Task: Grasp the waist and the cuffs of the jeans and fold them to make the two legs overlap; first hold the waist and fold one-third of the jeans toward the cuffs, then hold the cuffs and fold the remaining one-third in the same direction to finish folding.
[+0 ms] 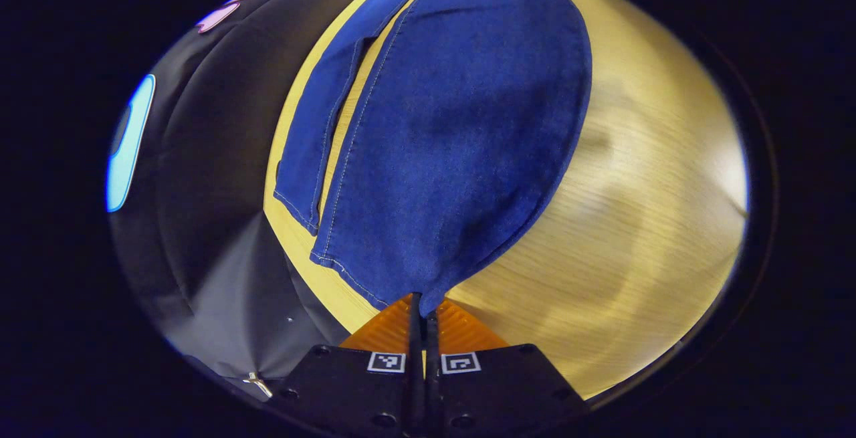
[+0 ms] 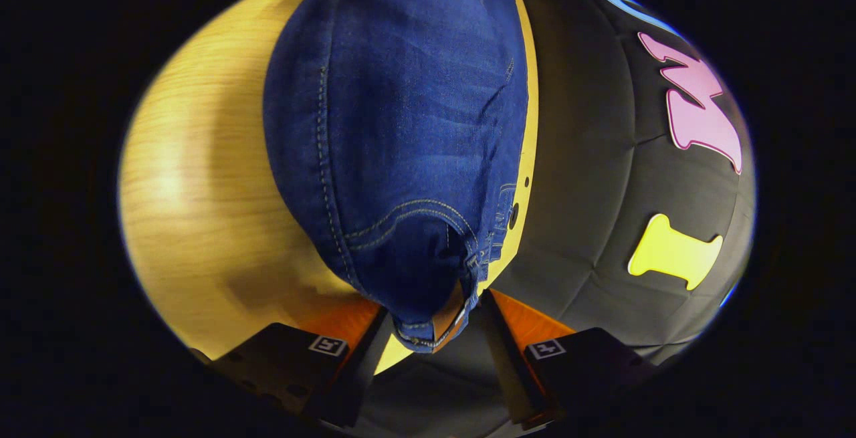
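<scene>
In the left gripper view the jeans (image 1: 441, 124) cover the middle of the bench (image 1: 642, 224), and the broad strip of wood to their right lies bare, open for a hand to pass. On their left only a thin margin of bench remains before the booth wall (image 1: 207, 177) closes that side. In the right gripper view bare wood spreads left of the denim (image 2: 401, 124), while on the right the wall (image 2: 588, 177) stands just beside the bench edge, leaving little room there

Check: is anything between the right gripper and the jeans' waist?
Nothing visible. The right gripper stands open with the jeans waist corner hanging between its fingers, over the table edge.
</scene>
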A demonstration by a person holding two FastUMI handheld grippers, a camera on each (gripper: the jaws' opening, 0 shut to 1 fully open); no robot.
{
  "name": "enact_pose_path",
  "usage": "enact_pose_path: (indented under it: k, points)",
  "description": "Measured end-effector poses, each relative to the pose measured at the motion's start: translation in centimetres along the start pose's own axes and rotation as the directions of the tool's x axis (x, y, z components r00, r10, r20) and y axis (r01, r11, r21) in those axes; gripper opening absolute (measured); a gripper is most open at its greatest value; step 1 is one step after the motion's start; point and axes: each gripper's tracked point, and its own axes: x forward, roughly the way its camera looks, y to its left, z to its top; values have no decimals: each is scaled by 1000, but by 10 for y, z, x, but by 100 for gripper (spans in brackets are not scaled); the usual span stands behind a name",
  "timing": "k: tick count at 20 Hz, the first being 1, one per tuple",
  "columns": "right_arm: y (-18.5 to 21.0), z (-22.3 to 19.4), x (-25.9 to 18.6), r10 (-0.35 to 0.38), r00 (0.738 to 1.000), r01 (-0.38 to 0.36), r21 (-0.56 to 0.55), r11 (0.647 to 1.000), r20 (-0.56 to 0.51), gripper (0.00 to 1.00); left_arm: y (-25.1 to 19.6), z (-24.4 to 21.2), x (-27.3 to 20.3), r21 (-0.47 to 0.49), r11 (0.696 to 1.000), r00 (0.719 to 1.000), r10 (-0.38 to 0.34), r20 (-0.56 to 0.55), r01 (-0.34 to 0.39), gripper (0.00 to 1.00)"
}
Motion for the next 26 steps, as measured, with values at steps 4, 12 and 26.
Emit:
enact_pose_path:
  k: [4,12,26]
  points:
    - [4,-4,14,26,999,-26,12,1000,24,30,1,0,1,-11,1000,1000,-5,-8,5,6]
    - [10,-4,2,233,970,-236,43,971,61,9,-4,2,-6,-249,967,998,-66,-7,63,6]
    - [-166,13,-28,100,992,-126,517,846,78,9,116,56,-46,-896,420,988,-27,149,147,5]
